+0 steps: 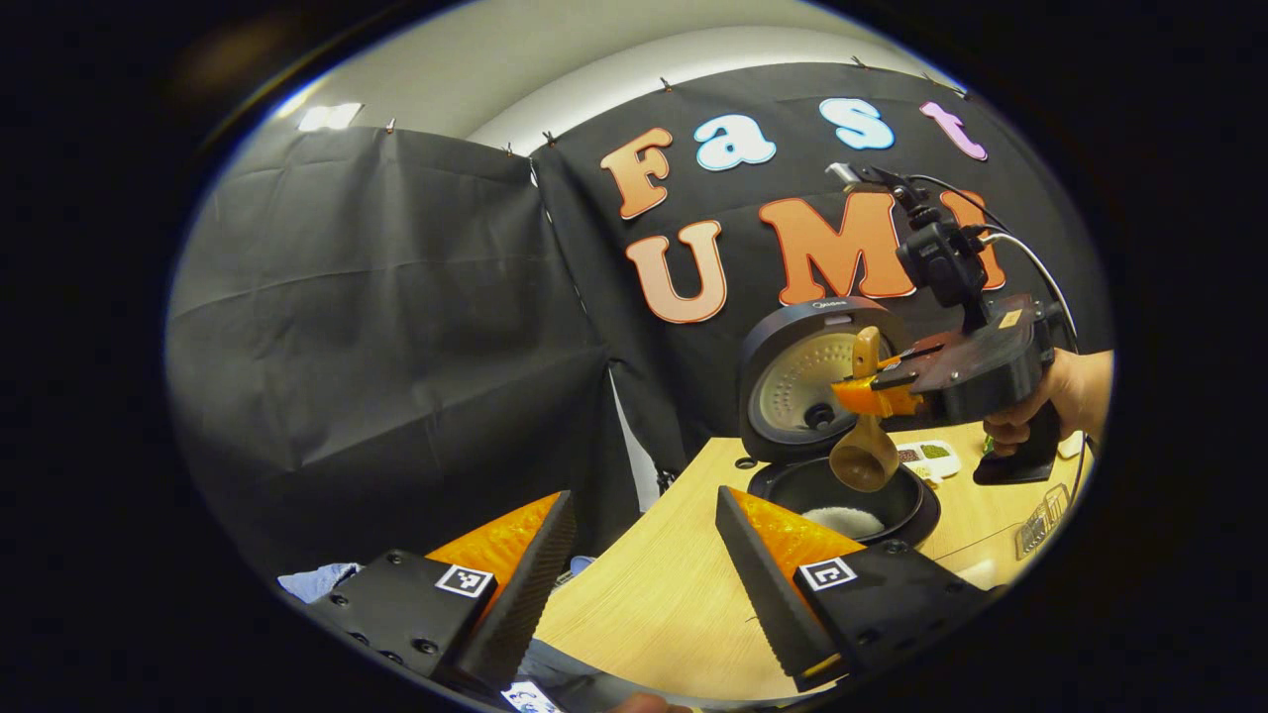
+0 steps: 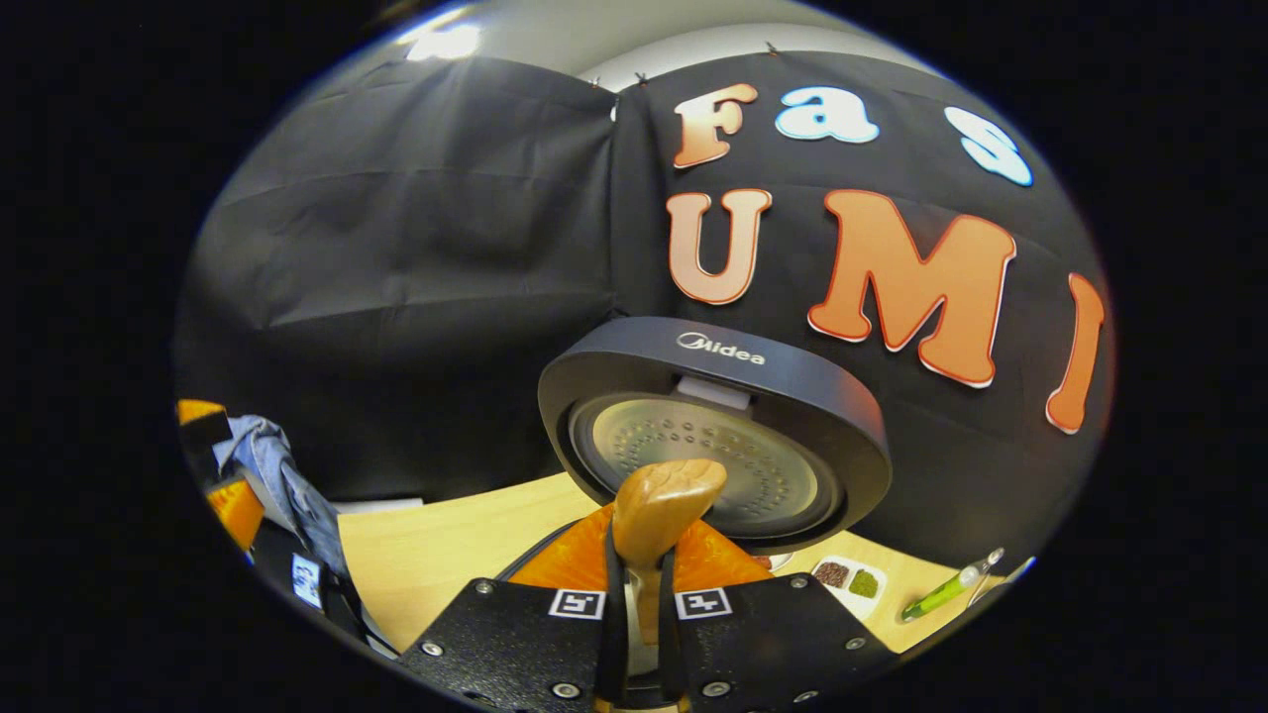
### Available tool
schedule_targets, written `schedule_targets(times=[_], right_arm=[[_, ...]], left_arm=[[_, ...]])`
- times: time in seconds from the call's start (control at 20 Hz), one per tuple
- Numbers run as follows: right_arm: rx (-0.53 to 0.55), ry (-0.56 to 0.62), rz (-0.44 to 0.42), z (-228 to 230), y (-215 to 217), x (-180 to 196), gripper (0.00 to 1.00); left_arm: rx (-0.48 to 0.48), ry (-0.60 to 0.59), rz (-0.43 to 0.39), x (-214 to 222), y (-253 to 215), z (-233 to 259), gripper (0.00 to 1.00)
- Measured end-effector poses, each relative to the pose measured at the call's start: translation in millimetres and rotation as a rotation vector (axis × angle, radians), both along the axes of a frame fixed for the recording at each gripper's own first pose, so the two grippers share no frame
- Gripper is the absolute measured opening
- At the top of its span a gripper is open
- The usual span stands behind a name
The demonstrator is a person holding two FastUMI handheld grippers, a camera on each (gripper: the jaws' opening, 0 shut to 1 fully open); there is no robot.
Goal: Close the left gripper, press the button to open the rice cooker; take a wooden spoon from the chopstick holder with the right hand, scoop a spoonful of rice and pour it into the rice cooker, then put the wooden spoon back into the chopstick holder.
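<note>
Right hand-held gripper (image 1: pixel 870 388) pinching wooden spoon (image 1: pixel 864 458), bowl tipped over open rice cooker (image 1: pixel 842 495), rice inside. Left hand-held gripper (image 1: pixel 644 555) spread, empty, above bench (image 1: pixel 654 594).

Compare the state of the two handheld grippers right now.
The left gripper is open with nothing between its fingers; the right gripper is shut on the wooden spoon. The left one hangs back over the light wooden table; the right one holds the spoon above the open dark rice cooker. Both are hand-held.
</note>
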State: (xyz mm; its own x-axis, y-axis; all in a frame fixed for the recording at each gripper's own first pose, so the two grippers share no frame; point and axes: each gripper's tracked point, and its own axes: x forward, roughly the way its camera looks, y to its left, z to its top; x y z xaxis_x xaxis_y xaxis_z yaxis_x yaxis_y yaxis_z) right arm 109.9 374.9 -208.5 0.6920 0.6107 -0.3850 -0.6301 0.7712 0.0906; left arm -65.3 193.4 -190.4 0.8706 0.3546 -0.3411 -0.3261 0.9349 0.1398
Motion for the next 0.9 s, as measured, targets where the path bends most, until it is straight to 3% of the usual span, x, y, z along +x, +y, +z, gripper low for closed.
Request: schedule_targets(times=[0.35,0.6,0.9], right_arm=[[0.245,0.221,-0.158,11,-68,5,0.12],[0.408,0.384,-0.295,-3,-133,-13,0.11],[0.476,0.465,-0.461,-22,-216,-33,0.12]], left_arm=[[-0.005,-0.001,-0.02,3,-13,2,0.88],[-0.024,0.001,-0.056,10,-34,3,0.88],[-0.05,0.002,-0.123,24,-68,6,0.88]])
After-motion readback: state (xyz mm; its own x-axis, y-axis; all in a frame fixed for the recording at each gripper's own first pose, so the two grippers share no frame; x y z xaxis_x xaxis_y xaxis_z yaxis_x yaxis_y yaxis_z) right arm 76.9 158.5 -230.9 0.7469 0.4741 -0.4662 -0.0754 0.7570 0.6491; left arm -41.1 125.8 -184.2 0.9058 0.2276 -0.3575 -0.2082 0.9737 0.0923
